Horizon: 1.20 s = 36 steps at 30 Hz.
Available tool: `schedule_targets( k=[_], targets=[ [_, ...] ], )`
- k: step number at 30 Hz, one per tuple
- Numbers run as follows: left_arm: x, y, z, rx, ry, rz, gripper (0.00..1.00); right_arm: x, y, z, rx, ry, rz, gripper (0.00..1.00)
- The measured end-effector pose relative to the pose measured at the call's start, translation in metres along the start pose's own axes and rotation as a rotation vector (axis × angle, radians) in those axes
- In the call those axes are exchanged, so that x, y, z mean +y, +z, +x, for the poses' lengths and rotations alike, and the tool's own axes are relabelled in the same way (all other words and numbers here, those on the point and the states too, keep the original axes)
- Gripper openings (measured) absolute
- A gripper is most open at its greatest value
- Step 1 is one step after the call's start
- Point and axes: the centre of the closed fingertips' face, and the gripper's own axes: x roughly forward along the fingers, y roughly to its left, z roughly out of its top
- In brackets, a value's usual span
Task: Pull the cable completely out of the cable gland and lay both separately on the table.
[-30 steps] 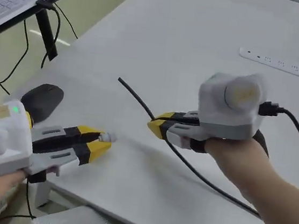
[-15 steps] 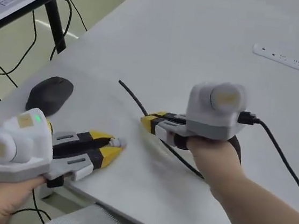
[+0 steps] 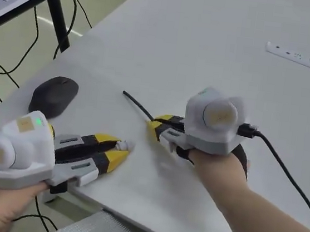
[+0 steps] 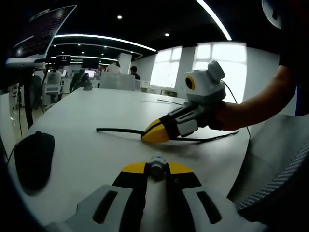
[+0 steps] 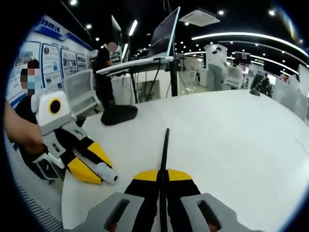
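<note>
Gland (image 3: pixel 125 145) in left gripper (image 3: pixel 115 148), cable (image 3: pixel 137 104) in right gripper (image 3: pixel 155 126) (both level, low)

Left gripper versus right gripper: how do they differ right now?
The left gripper pinches the small pale cable gland; the right gripper pinches the black cable. The left gripper sits near the edge of the table, the right gripper farther in. Both are shut, tips apart.

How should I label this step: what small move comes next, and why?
Probably lower the left gripper and open it, setting the gland on the table: the cable is already free of the gland, clamped in the right gripper, and the gland sits between the left jaws.
</note>
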Motion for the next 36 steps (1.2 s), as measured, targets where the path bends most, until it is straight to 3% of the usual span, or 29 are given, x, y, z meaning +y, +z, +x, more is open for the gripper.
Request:
schedule_targets(
  k=[3, 10, 12, 17, 22, 26, 30, 33, 36],
  targets=[
    [0.006, 0.0, -0.001, -0.005, 0.017, -0.02, 0.16, -0.003, 0.0, 0.0, 0.003, -0.024, -0.054, 0.07],
    [0.007, 0.001, -0.001, -0.003, 0.026, -0.033, 0.17, -0.004, -0.002, -0.002, 0.011, -0.019, -0.03, 0.18],
    [0.008, 0.005, -0.001, -0.024, 0.032, -0.052, 0.26, -0.004, -0.003, -0.002, 0.015, -0.025, -0.015, 0.24],
    [0.01, 0.006, 0.0, -0.019, 0.043, -0.039, 0.47, -0.005, -0.002, -0.004, 0.016, -0.021, 0.001, 0.32],
    [0.007, 0.009, 0.003, -0.032, 0.036, -0.048, 0.77, -0.011, 0.001, -0.013, 0.007, -0.031, 0.036, 0.5],
    [0.009, 0.012, 0.005, -0.034, 0.057, -0.045, 0.97, -0.02, 0.009, -0.025, -0.04, -0.052, 0.077, 0.68],
    [0.004, 0.02, 0.009, -0.031, 0.044, -0.043, 0.99, -0.03, 0.011, -0.04, -0.069, -0.074, 0.115, 0.97],
    [0.002, 0.031, 0.012, -0.038, 0.057, 0.012, 0.99, -0.036, 0.006, -0.056, -0.061, -0.078, 0.129, 0.99],
    [-0.003, 0.044, 0.017, -0.031, 0.037, 0.02, 0.99, -0.048, -0.004, -0.08, -0.036, -0.106, 0.113, 0.99]
  ],
)
